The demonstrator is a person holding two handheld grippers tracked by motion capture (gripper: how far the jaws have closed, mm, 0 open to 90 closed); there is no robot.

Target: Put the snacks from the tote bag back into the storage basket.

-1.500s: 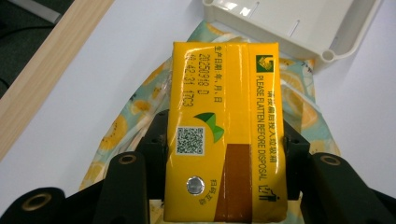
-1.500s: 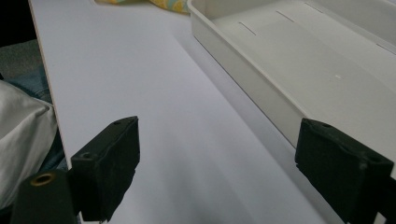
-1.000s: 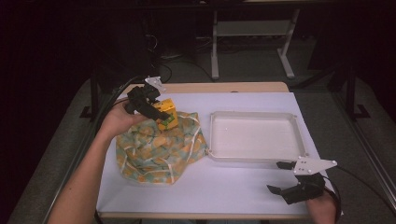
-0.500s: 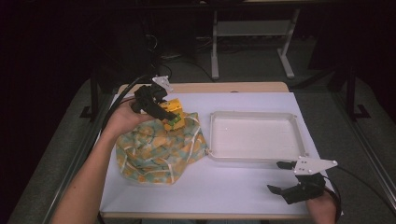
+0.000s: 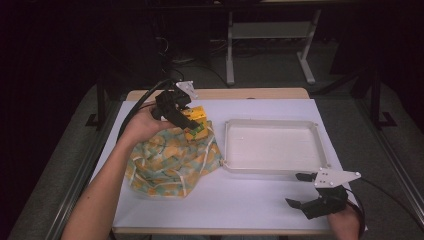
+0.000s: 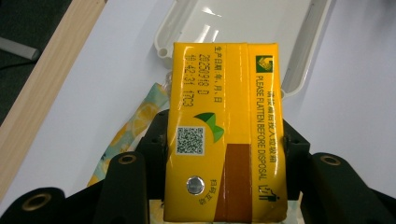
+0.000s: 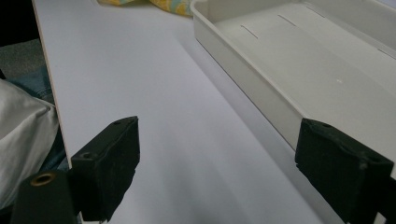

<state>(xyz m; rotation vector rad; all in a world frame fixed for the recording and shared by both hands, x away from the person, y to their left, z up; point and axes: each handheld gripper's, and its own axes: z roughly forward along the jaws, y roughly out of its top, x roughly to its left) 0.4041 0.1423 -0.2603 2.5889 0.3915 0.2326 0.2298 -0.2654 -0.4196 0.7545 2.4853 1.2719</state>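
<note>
Left gripper (image 5: pixel 187 120): jaws clamped on a yellow carton (image 5: pixel 195 122), one jaw on each long side. In the left gripper view the carton (image 6: pixel 224 135) stands between the two black jaws with its printed face toward the camera: a QR code, a green leaf mark, a foil straw spot, a brown stripe and the line "PLEASE FLATTEN BEFORE DISPOSAL".

Carton position: held above the far edge of the cloth (image 5: pixel 172 162), just left of the tray (image 5: pixel 275 167). From the high view I cannot tell if its lower end touches the cloth. In the left gripper view a strip of cloth (image 6: pixel 135 123) shows below and left of the carton, and the near corner of the tray (image 6: pixel 163 39) lies beyond it.

Cloth: crumpled, yellow-orange pattern on pale green, lying on the white table (image 5: pixel 240 200), its right edge touching or just short of the tray's left wall.

Tray: white, shallow, rectangular, on the right half of the table.

Right gripper (image 5: pixel 302 192): jaws spread wide, nothing between them. It sits at the near right corner of the table, just in front of the tray's near wall. In the right gripper view the two black jaws frame bare table, and the tray (image 7: pixel 243 65) runs along the right side.
</note>
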